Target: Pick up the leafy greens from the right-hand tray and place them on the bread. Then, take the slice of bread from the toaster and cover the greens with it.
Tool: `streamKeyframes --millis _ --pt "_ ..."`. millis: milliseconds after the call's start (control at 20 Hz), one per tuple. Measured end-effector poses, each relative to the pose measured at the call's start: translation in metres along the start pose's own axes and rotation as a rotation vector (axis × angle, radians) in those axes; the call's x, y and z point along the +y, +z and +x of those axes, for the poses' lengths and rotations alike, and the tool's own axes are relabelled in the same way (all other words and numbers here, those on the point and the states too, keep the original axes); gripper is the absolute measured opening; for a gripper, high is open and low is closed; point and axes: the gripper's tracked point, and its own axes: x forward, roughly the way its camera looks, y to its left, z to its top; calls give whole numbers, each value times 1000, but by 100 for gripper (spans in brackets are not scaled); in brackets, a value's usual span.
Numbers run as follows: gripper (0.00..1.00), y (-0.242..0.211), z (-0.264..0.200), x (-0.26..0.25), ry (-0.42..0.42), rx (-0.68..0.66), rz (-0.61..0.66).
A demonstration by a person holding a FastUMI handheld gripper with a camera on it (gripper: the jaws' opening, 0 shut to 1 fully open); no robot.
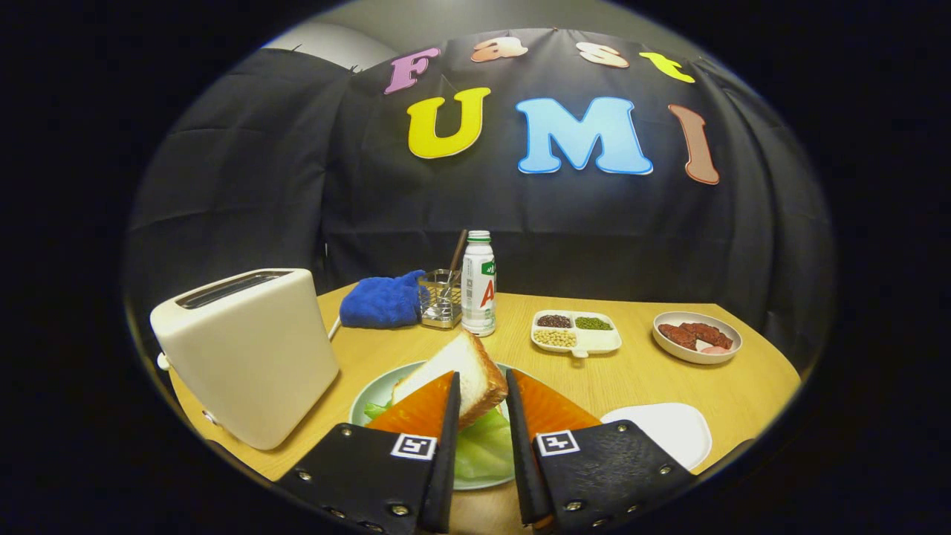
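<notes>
gripper (481,397): fingers partly apart, slice of bread between them; the left finger lies along the slice's edge, the right one looks just clear of it. Can't tell if both press on it.
slice of bread (457,371): tilted, one corner up, over the green plate, lower end above the greens.
leafy greens (483,446): on the green plate, between the fingers, under the slice.
green plate (371,394): on the worktop, just right of the toaster. Whether there's a bottom bread under the greens, can't tell.
toaster (249,353): cream, left of the plate, slot on top, nothing sticking out of it.
white tray (672,431): right of the green plate, near the right finger.
divided dish (576,332): beyond the plate, beans or grains in its compartments.
bowl (696,336): right of the divided dish, reddish-brown pieces inside.
bottle (478,282): upright, beyond the plate.
wire holder (440,299): just left of the bottle, stick-like utensil in it.
blue cloth (385,301): left of the holder, behind the toaster.
worktop (639,379): light wood.
</notes>
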Motion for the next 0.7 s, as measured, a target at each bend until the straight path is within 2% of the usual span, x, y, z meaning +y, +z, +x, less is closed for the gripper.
streamKeyframes --millis 100,350,550,700 --pt "39 -6 2 -3 -11 10 -22" --pt "41 -11 2 -16 -34 14 -63" --pt "47 -3 -9 -23 -22 -17 -47" --pt "47 8 -22 -40 -34 -49 -52"
